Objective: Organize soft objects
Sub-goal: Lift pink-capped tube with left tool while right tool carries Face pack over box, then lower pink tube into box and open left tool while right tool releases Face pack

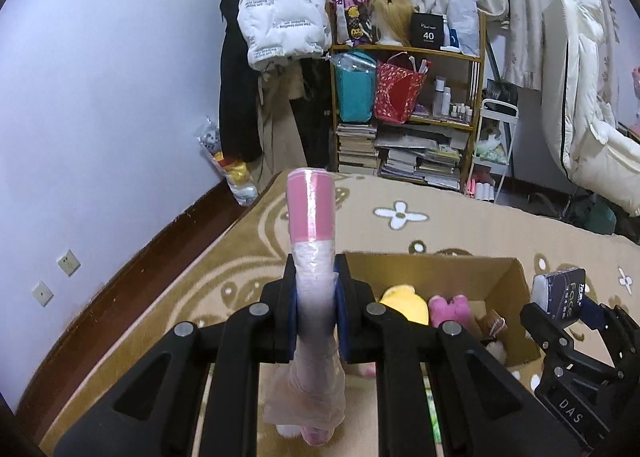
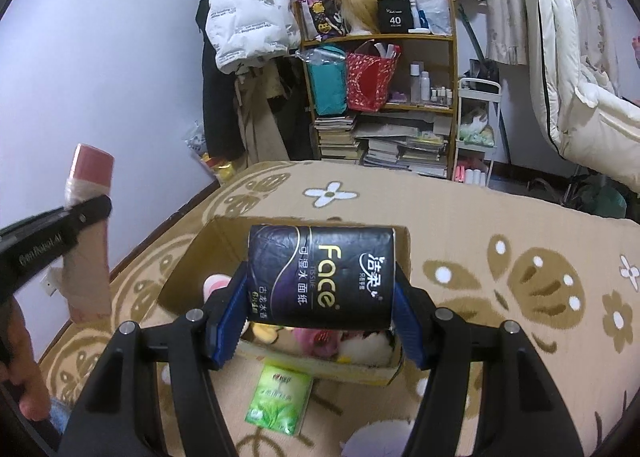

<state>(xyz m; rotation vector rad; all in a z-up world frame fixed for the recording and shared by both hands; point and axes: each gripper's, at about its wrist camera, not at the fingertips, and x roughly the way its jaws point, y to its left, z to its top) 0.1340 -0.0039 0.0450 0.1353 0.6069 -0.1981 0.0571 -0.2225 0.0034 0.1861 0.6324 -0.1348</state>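
Observation:
My left gripper (image 1: 316, 289) is shut on a tall pink and white soft pack in clear plastic (image 1: 312, 217), held upright above the bed, left of an open cardboard box (image 1: 516, 273). The box holds soft toys: a yellow one (image 1: 404, 303) and a pink one (image 1: 448, 309). My right gripper (image 2: 320, 299) is shut on a black "Face" tissue pack (image 2: 320, 277), held above the box (image 2: 224, 233). The left gripper with the pink pack (image 2: 90, 165) shows at the left of the right wrist view. The right gripper (image 1: 560, 297) shows at the right of the left wrist view.
A green tissue packet (image 2: 280, 399) lies on the beige patterned bed cover (image 2: 480, 217) in front of the box. Something white (image 2: 372, 439) sits near it. A cluttered shelf (image 1: 408, 109), hanging coats (image 1: 280, 9) and a white chair (image 1: 588, 129) stand behind the bed.

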